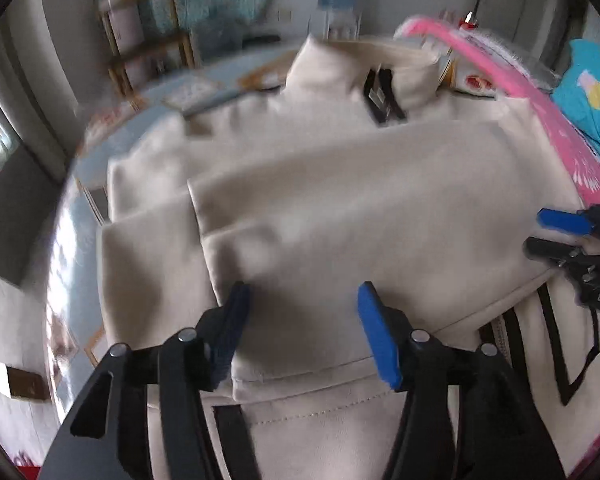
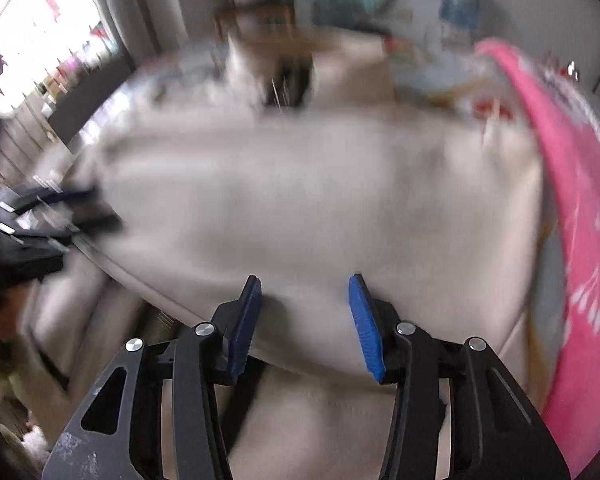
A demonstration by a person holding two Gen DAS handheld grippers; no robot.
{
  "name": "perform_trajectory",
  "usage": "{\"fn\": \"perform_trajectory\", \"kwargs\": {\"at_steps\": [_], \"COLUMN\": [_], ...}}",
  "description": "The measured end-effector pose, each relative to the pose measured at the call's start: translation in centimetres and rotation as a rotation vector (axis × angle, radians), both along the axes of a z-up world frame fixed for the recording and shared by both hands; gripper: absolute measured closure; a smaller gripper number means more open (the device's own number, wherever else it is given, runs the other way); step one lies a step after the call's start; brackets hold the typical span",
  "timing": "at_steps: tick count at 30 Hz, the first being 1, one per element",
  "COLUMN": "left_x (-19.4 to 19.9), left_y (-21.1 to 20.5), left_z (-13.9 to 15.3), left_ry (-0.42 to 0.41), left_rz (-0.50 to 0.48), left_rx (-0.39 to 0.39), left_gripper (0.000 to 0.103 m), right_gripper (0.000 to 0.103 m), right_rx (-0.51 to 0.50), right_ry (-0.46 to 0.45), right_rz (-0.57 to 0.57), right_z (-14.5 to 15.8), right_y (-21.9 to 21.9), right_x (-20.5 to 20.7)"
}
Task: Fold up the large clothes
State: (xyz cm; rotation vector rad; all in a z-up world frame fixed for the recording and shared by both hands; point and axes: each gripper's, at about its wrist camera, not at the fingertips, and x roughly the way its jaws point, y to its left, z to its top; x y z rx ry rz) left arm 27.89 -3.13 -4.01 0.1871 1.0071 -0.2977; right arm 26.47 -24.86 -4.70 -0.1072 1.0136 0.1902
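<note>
A large cream garment (image 1: 340, 200) with black stripes lies folded over on the table; its collar end is at the far side. My left gripper (image 1: 304, 292) hovers over the near folded edge, jaws apart and pads not pressing on the fabric. In the right wrist view the same garment (image 2: 300, 200) is blurred. Over its near edge my right gripper (image 2: 305, 282) is open, nothing pinched. The right gripper (image 1: 540, 234) also shows at the right edge of the left wrist view. The left gripper (image 2: 80, 208) appears at the left of the right wrist view.
A pink cloth (image 1: 540, 112) lies along the garment's right side, a turquoise printed cloth (image 1: 592, 92) beyond it. The table has a light blue patterned cover (image 1: 80, 240). A wooden shelf (image 1: 148, 40) and a water dispenser (image 1: 338, 0) stand by the far wall.
</note>
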Motion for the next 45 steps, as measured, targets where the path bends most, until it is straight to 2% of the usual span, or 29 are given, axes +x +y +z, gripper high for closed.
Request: {"fn": "perform_trajectory", "kwargs": {"at_steps": [3,5,8,10,12,15,17,19,21,23,27,32,39,45], "left_x": [-1.4,-3.1,-5.8,-7.6,-9.5,-12.4,-14.0,-14.6,-15.3,-15.7,-17.0,-19.5,-23.5,-25.9], "left_y": [0.9,1.8,2.6,2.9,3.2,4.4,5.1,5.2,5.6,5.6,6.2,7.9,10.4,12.5], "left_z": [1.4,2.9,3.4,3.0,2.4,1.7,0.8,-0.5,-1.0,-0.8,0.3,0.6,0.3,-0.9], "left_ry": [-0.023,-0.057,-0.061,-0.047,-0.029,-0.019,-0.021,-0.007,-0.019,-0.015,-0.059,-0.068,-0.075,-0.019], "left_rz": [0.01,0.02,0.025,0.029,0.043,0.087,0.104,0.113,0.134,0.148,0.186,0.243,0.257,0.249], "left_rx": [-0.016,-0.026,-0.013,0.014,0.026,0.01,0.011,0.044,0.037,0.049,0.043,0.014,0.052,-0.025], "left_gripper": [0.047,0.042,0.035,0.034,0.034,0.034,0.031,0.031,0.031,0.031,0.031,0.03,0.031,0.031], "right_gripper": [0.056,0.043,0.031,0.027,0.027,0.025,0.02,0.02,0.019,0.019,0.019,0.017,0.014,0.01], "right_rx": [-0.014,0.03,0.06,0.067,0.062,0.093,0.125,0.106,0.07,0.059,0.097,0.074,0.087,0.092], "right_ry": [-0.021,-0.047,-0.09,-0.094,-0.089,-0.059,-0.039,-0.018,-0.002,-0.035,-0.096,-0.082,-0.095,-0.105], "right_rz": [-0.038,-0.037,-0.033,-0.041,-0.056,-0.094,-0.112,-0.122,-0.141,-0.153,-0.133,-0.114,-0.107,-0.09], "right_z": [1.8,3.2,4.6,4.3,3.8,2.5,1.2,-0.4,-1.6,-1.4,0.0,-1.7,-1.7,-1.9], "right_y": [0.2,0.2,0.7,1.2,1.7,2.3,2.7,3.2,3.7,4.1,4.6,5.3,5.1,5.4], "right_x": [-2.1,-3.9,-7.7,-10.5,-12.5,-15.3,-16.8,-17.1,-17.7,-18.3,-19.7,-19.9,-20.0,-20.2]}}
